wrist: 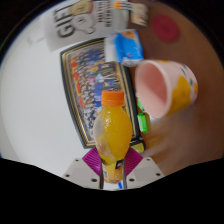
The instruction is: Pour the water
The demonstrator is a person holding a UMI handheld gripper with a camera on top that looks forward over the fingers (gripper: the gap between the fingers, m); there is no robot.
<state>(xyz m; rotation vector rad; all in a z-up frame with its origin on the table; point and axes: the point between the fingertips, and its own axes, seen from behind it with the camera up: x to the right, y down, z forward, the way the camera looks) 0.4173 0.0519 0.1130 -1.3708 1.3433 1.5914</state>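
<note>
Gripper view, claw (111, 163) pinching orange bottle (110, 128), pink cup (165, 86) tipped just beyond

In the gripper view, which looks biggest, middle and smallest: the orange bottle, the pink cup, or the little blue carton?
1. Orange bottle, though it is held in the gripper, nearest the camera, which may inflate it.
2. Pink cup, lying tipped beside the bottle.
3. Blue carton, farthest back, so it may really be bigger.
</note>
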